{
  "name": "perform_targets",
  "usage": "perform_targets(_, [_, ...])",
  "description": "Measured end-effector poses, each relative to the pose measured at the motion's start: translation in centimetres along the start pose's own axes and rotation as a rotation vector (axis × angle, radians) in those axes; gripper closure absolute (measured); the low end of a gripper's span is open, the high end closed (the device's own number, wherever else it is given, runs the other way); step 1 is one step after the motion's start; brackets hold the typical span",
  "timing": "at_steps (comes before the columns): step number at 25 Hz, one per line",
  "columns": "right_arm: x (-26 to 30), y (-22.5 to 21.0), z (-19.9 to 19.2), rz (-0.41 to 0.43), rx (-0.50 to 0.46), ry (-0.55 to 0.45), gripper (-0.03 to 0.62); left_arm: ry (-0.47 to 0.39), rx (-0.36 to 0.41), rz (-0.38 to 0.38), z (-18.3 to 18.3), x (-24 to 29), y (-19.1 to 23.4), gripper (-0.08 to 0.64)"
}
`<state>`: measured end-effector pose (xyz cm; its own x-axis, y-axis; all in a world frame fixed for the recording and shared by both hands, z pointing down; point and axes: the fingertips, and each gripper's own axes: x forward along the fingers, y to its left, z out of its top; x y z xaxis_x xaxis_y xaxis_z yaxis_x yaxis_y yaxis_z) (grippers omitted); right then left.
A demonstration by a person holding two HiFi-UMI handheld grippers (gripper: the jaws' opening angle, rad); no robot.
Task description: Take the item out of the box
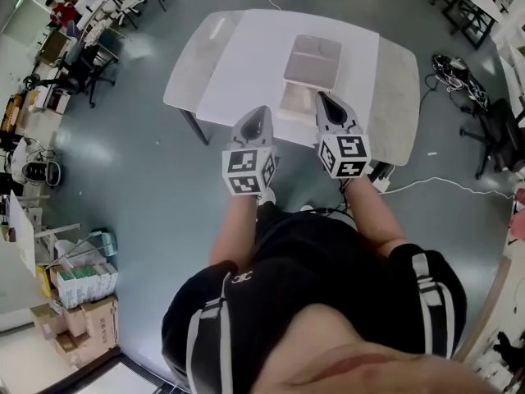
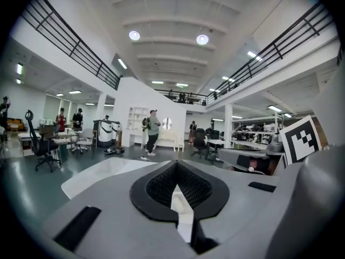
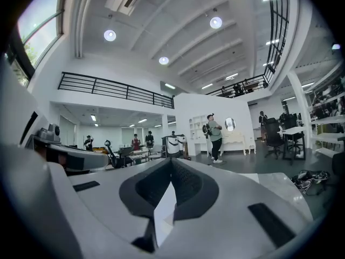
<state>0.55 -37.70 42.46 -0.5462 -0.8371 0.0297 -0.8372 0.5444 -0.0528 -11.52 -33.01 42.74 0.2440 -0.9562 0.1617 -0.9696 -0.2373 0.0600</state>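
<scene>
White table [image 1: 243,64] on grey floor [image 1: 139,167] (box [image 1: 312,59] on top); left gripper [image 1: 260,115] and right gripper [image 1: 327,101] both closed, empty.

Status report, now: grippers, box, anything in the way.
Left gripper shut, empty. Right gripper shut, empty. Box on white table, untouched; item not visible. Nothing seen between grippers and box.

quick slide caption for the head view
Standing person holds the left gripper and right gripper, both shut, toward a box on a white table.
</scene>
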Motion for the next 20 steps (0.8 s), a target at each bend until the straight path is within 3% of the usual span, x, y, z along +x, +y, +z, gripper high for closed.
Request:
perform_targets(12, [5.1, -2.6, -4.3, -0.175, 0.003, 0.108, 0.578, 0.038, 0.014, -0.167, 0.0, 6.8, 3.2, 0.548])
perform_targets(15, [6.0, -3.0, -5.8, -0.167, 0.015, 0.146, 0.575, 0.047, 0.015, -0.193, -0.3, 7.9, 3.3, 0.548])
perform_targets(20, [7.2, -3.8, -8.8, -0.179, 0.018, 0.248, 0.517, 0.062, 0.008, -0.213, -0.9, 9.0, 3.6, 0.548])
